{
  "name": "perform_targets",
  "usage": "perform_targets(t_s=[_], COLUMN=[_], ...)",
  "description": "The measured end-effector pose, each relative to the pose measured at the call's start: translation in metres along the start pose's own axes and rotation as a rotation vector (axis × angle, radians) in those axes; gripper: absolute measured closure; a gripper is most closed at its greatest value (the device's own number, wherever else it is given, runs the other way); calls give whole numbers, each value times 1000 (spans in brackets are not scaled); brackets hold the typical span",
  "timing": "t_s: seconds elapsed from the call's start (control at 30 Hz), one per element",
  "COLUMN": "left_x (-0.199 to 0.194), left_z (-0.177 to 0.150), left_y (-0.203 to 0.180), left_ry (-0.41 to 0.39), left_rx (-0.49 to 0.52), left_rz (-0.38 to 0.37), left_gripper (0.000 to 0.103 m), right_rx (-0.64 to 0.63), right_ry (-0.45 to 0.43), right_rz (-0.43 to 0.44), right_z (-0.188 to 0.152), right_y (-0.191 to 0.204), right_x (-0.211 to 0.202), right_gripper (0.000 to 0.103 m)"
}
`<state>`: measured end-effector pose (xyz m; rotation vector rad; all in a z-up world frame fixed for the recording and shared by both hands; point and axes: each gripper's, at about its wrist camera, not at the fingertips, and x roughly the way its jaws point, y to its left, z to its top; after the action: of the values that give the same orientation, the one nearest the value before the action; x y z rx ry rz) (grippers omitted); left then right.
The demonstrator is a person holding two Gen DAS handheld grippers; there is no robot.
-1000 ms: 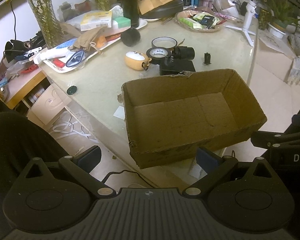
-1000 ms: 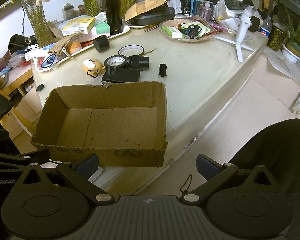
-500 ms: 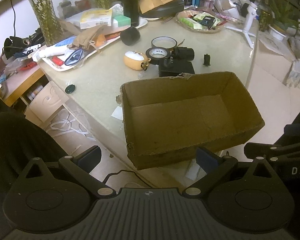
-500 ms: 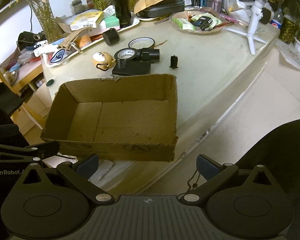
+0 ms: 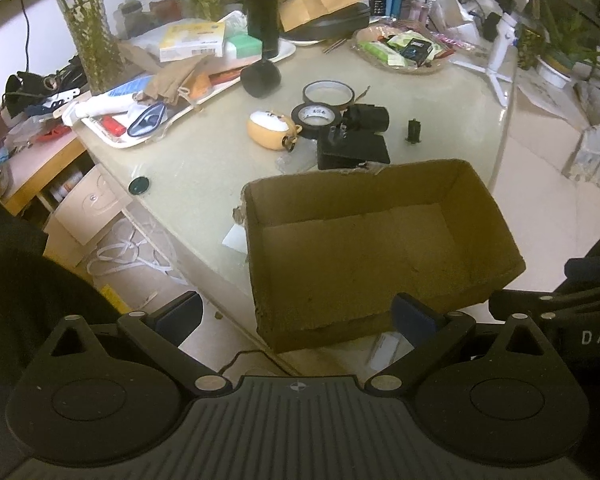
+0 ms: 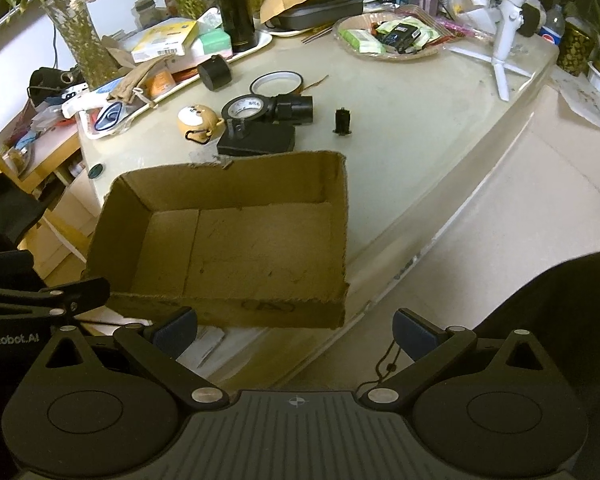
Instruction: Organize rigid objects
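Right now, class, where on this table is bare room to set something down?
Free: the tabletop between the small black part and white tripod, and inside the cardboard box. Crowded: around the tape rolls and tray.

Right gripper (image 6: 296, 330) hangs wide open, nothing between its blue pads (image 6: 178, 328), low at the tabletop's (image 6: 412, 120) near edge. Directly ahead, an empty cardboard box (image 6: 236, 240) overhangs that edge. Past its far wall: a black adapter block (image 6: 260, 142), a black tape roll (image 6: 247, 109) touching a black cylinder (image 6: 296, 108), and a round yellow pouch (image 6: 198, 120) to their left. The left gripper's arm (image 6: 48, 300) pokes in from the left.
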<state>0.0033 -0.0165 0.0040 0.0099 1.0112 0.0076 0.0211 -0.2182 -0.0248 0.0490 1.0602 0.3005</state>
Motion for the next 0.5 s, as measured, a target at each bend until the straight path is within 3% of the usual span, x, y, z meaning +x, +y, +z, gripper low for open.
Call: perform_targets(t_s=[0.5], left_x=[3], left_z=[29], left_y=[11], left_ry=[-37], left_rx=[24], left_rz=[-22], left_gripper=[0], right_rx=[-19], right_ry=[-35], right_rz=[35], right_z=[31], right_y=[-9], right_x=[14], right_gripper=[0])
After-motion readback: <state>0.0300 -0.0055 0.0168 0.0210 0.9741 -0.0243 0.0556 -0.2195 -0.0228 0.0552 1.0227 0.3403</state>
